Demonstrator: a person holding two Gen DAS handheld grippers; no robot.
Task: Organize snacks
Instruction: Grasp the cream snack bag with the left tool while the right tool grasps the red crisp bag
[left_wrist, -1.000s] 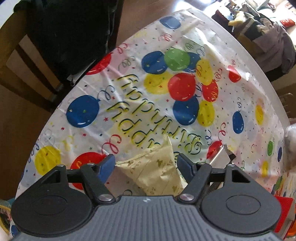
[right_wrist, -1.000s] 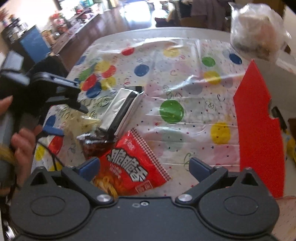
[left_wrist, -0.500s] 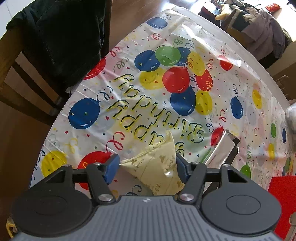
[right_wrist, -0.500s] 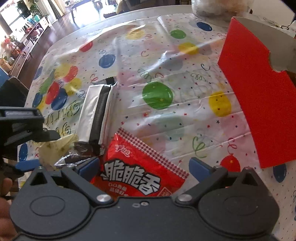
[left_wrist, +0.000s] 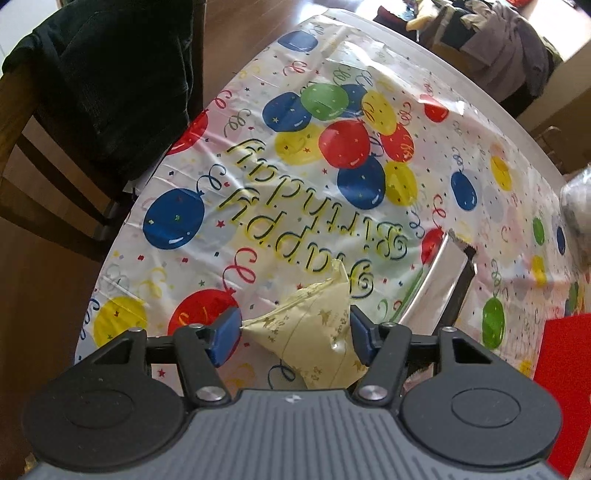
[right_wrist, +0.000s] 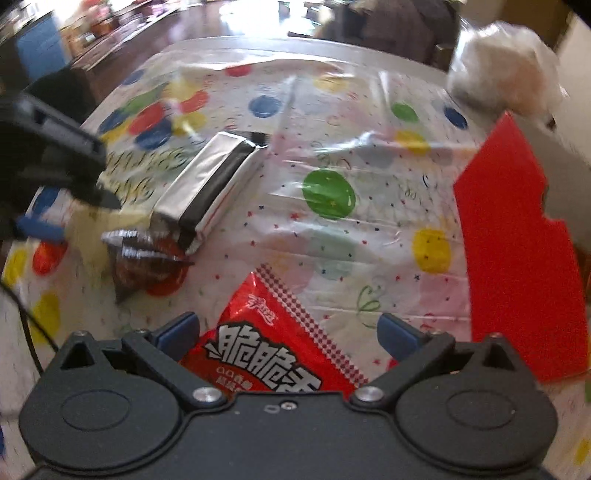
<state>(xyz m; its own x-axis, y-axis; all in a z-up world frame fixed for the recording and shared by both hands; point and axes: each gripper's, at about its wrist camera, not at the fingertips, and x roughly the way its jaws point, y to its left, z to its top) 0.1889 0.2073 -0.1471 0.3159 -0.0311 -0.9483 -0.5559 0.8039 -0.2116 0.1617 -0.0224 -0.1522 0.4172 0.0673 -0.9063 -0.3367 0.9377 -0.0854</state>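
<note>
On the tabletop, a red printed snack packet lay between the right tongs. Beyond it lay a silver foil-wrapped bar, a dark crinkled wrapper at its near end. A red cardboard box stood right.

Bright daylight, fisheye warping, motion-blurred right view

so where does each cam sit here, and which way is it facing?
Left wrist: on the left gripper, looking along its jaws across the birthday tablecloth; jaws pinch a pale yellow packet.
Right wrist: on the right gripper, facing over the table toward the red box; open jaws flank a red snack bag.
Shared: the silver packet; the right view also shows the left gripper.
</note>
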